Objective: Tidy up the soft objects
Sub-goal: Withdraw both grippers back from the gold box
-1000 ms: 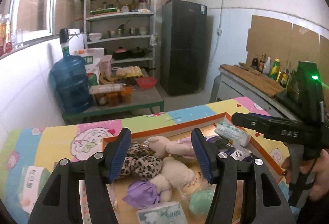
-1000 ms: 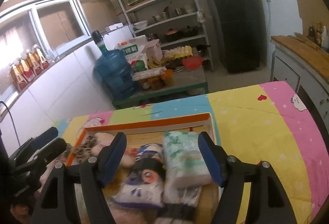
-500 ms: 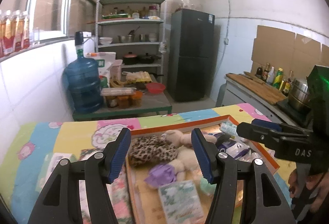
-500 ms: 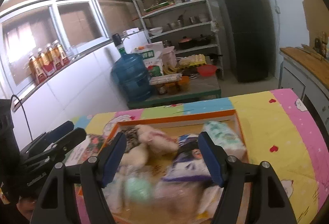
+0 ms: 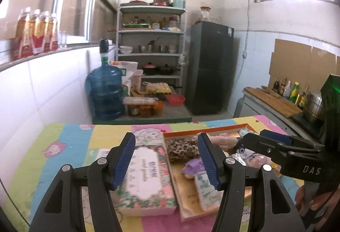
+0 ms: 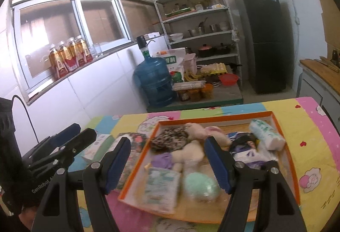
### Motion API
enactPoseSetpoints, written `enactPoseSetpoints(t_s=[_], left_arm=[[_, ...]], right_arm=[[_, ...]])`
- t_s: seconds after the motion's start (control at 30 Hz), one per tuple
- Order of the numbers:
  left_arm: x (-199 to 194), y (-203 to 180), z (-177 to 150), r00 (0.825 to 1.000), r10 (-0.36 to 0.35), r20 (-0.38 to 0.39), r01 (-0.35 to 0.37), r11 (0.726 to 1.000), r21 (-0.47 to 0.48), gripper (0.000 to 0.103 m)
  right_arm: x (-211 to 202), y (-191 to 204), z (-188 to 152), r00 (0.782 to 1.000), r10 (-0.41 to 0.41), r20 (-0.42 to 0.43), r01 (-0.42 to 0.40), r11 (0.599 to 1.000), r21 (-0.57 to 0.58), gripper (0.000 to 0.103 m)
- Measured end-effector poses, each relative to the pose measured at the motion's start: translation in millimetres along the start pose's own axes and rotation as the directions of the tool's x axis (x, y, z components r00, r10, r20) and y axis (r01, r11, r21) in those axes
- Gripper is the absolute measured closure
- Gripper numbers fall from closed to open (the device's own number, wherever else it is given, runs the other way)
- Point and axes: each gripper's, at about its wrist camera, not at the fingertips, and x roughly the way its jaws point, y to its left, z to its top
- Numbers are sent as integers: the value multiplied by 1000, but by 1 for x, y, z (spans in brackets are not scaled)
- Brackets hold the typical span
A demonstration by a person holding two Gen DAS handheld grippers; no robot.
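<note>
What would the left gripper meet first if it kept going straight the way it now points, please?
Probably the floral tissue box beside the orange tray; the open left gripper points partly at the leopard-print plush too, and depth is unclear.

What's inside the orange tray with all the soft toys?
The orange-rimmed tray holds a leopard-print plush, cream teddy bear, mint-green ball and tissue packs. Whatever lies beneath them is hidden.
</note>
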Motion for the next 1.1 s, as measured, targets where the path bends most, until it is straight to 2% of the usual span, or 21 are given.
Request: enactPoseSetpoints(t_s=[0.3, 0.43, 0.8, 0.9, 1.1], left_arm=[[-46, 32, 3, 999, 35, 39, -33, 999, -35, 40], [-64, 41, -1, 998, 47, 33, -46, 998, -39, 40], [-91, 59, -35, 996, 87, 1, -87, 994, -64, 40], [-94, 65, -47, 995, 99, -6, -100, 993, -71, 40], [-98, 70, -66, 992, 124, -21, -125, 990, -63, 40]], right_arm=[[-13, 54, -4, 999, 26, 20, -25, 997, -72, 31], [-19, 77, -7, 999, 29, 33, -26, 995, -100, 31], [-39, 112, -39, 996, -47, 73, 56, 990, -132, 31], [-48, 118, -53, 988, -106, 114, 121, 983, -135, 31], [-57, 124, -77, 979, -151, 138, 169, 978, -124, 31]])
